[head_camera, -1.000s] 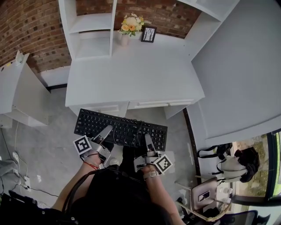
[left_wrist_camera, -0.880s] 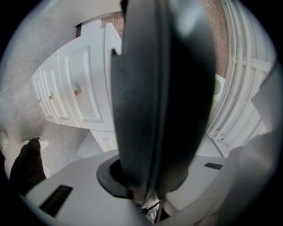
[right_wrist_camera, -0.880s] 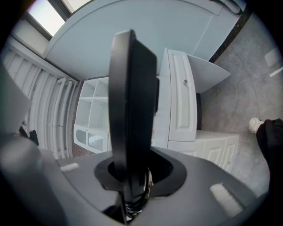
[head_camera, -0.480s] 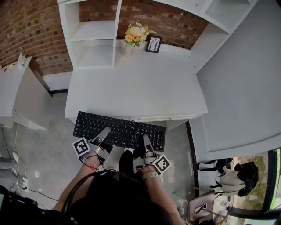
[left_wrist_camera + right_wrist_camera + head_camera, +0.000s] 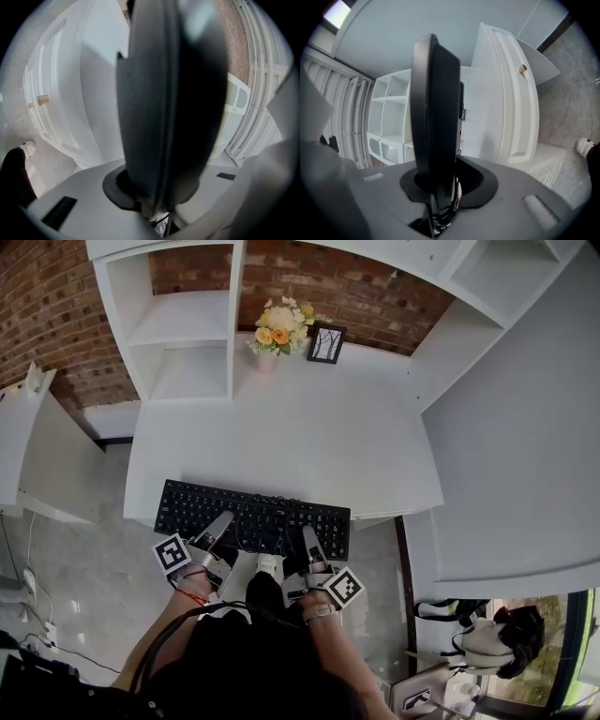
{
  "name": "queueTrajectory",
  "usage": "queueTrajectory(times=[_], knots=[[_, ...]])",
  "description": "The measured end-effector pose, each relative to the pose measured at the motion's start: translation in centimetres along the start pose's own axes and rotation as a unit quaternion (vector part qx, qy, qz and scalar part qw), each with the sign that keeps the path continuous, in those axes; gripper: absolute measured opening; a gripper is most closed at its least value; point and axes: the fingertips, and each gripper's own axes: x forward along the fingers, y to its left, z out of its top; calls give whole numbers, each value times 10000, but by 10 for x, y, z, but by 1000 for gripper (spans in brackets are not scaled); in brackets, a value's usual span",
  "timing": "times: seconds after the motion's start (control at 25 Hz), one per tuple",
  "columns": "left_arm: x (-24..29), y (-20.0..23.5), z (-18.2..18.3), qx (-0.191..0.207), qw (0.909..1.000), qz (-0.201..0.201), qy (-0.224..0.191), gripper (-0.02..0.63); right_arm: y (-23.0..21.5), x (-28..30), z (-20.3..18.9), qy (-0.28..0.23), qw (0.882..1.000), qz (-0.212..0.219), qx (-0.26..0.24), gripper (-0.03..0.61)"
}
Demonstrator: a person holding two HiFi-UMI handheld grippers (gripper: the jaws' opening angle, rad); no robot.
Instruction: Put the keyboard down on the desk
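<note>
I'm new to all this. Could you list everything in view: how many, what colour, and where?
keyboard: one, black, held across the desk's near edge
desk: one, white, centre
shelf unit: one, white, back left of the desk
flowers in a vase: one bunch, yellow and white, back of the desk
picture frame: one, black, beside the flowers
brick wall: red-brown, behind the desk
side cabinet: one, white, left
bags: count unclear, black and white, lower right
left gripper: grey, shut on the keyboard
right gripper: grey, shut on the keyboard
</note>
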Motion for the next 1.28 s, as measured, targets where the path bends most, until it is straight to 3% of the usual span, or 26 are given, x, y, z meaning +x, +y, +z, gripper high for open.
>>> queueTrajectory(times=[0.84,1.28], knots=[[100,16,42,-130,9977,548,-389,64,-40,105,58,532,9961,-556,440,81],[141,24,69,-429,9948,702,-597,66,-50,160,76,849,9915,-820,553,80]])
